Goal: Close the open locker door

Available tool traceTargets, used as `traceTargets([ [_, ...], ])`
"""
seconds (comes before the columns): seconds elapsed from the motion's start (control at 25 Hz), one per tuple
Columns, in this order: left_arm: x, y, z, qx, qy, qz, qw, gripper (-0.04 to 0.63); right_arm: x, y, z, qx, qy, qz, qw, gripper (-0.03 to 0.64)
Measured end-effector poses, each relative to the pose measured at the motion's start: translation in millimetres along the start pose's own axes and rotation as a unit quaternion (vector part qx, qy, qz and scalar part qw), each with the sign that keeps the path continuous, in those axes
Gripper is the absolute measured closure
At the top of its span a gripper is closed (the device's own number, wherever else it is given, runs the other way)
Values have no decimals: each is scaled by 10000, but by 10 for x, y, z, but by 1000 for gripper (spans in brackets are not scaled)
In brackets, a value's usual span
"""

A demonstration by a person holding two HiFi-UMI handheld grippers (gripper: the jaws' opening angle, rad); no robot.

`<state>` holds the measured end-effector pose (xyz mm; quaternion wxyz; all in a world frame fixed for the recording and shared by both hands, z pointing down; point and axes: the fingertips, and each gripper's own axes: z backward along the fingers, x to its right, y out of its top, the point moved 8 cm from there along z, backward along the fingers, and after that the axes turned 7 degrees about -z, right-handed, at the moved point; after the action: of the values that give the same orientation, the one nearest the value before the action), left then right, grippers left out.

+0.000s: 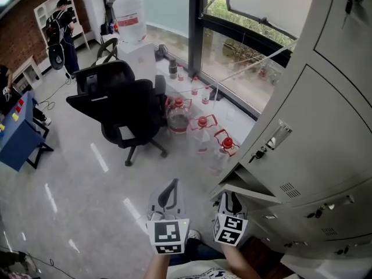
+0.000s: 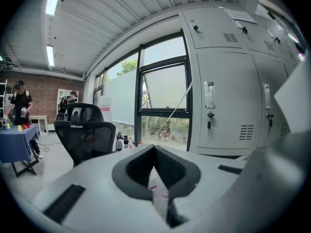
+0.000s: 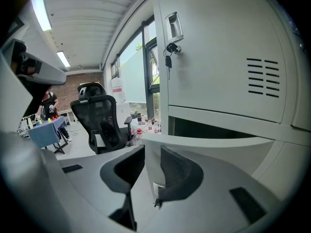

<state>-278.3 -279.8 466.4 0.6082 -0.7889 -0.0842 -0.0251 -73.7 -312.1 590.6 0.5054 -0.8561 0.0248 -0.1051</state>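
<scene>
The grey locker bank [image 1: 325, 127] fills the right side. One low locker door [image 1: 247, 189] stands swung out, and the dark compartment [image 3: 214, 130] shows behind it. My right gripper [image 1: 231, 199] is at that door's free edge. In the right gripper view the door panel [image 3: 209, 144] runs between the jaws, and both pads of the right gripper [image 3: 152, 152] press on it. A small key [image 3: 156, 203] hangs under the door's edge. My left gripper [image 1: 169, 189] hovers over the floor left of the door, shut and empty [image 2: 154, 150].
A black office chair [image 1: 125, 106] stands ahead on the left. Several water bottles [image 1: 200, 127] sit on the floor by the window. A water dispenser jug [image 1: 129, 19] is behind them. A blue table [image 1: 14, 132] and a person [image 1: 61, 28] are at far left.
</scene>
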Motion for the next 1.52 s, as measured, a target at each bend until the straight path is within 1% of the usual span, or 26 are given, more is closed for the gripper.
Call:
traceTargets([
  [0.28, -8, 87, -243, 95, -291, -169, 9994, 597, 42, 88, -173, 78, -214, -25, 9997, 505],
  [0.48, -56, 161, -452, 173, -585, -236, 9979, 597, 52, 168, -291, 129, -426, -110, 9990, 505],
  [0.72, -32, 307, -700, 243, -1029, -293, 9940, 597, 104, 252, -444, 185, -664, -212, 9974, 505],
  [0.92, -23, 386, -855, 354, -1361, -507, 9888, 597, 165, 313, -556, 300, -897, -289, 9951, 505],
  [1.28, -41, 409, -1056, 345, -1702, -577, 9831, 597, 225, 390, -697, 402, -1203, -339, 9914, 505],
  [1.52, -61, 442, -1140, 378, -1862, -637, 9797, 598, 242, 422, -746, 394, -1355, -402, 9892, 505],
])
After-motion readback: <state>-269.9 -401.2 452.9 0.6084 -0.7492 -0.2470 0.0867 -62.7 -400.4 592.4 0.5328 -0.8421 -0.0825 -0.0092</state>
